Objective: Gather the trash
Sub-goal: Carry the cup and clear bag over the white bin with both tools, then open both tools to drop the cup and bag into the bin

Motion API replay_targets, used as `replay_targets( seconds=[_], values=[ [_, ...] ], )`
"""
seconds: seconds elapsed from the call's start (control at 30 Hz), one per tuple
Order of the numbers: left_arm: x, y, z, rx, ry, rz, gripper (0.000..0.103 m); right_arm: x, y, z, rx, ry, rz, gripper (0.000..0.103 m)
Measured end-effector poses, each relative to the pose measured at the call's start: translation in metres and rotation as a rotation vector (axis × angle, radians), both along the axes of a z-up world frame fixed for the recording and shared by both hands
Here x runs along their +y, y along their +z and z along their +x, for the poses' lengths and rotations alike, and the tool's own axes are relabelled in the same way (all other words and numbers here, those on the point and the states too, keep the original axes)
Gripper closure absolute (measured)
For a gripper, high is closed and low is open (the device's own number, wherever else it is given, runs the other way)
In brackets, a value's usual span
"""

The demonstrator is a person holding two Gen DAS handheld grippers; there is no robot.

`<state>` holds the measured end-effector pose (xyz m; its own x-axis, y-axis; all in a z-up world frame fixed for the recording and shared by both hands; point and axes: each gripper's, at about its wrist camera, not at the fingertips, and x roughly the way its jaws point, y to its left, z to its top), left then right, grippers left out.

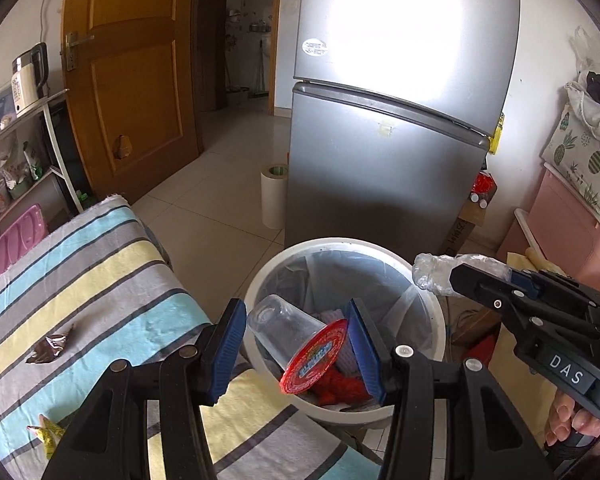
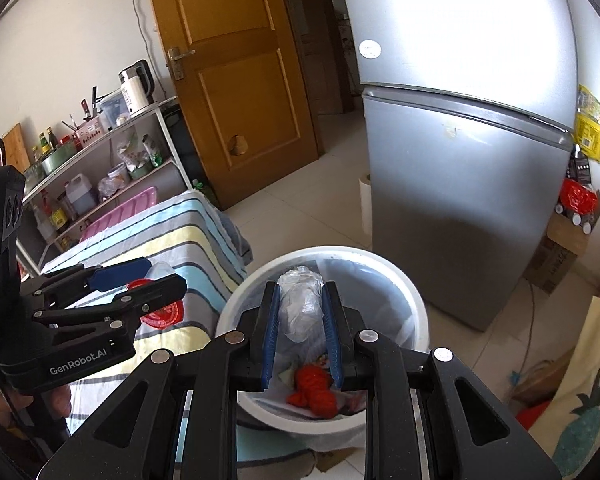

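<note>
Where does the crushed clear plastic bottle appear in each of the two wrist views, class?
Left wrist view: the crushed clear plastic bottle is at right of centre, sticking out of the right tongs above the bin's rim.
Right wrist view: bottle at centre, clamped between the blue pads, over the bin.
Shared landmark: the white trash bin, beside the grey fridge.

I hold a clear cup (image 1: 284, 330) with a red printed lid (image 1: 314, 356), tilted, over the white lined bin (image 1: 260, 280); my other catch, a crushed clear bottle (image 2: 300, 304), hangs above it too.
</note>
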<state>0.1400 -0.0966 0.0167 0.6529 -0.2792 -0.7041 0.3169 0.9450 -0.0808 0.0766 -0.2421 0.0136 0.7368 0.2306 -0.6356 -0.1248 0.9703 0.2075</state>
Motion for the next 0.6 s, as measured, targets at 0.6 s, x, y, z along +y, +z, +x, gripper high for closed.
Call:
replay_targets(
  seconds=[0.6],
  values=[
    [-0.014, -0.033, 0.023, 0.071, 0.01, 0.007, 0.05, -0.027, -0.046, 0.032, 0.149, -0.061, -0.049, 0.08]
  ],
)
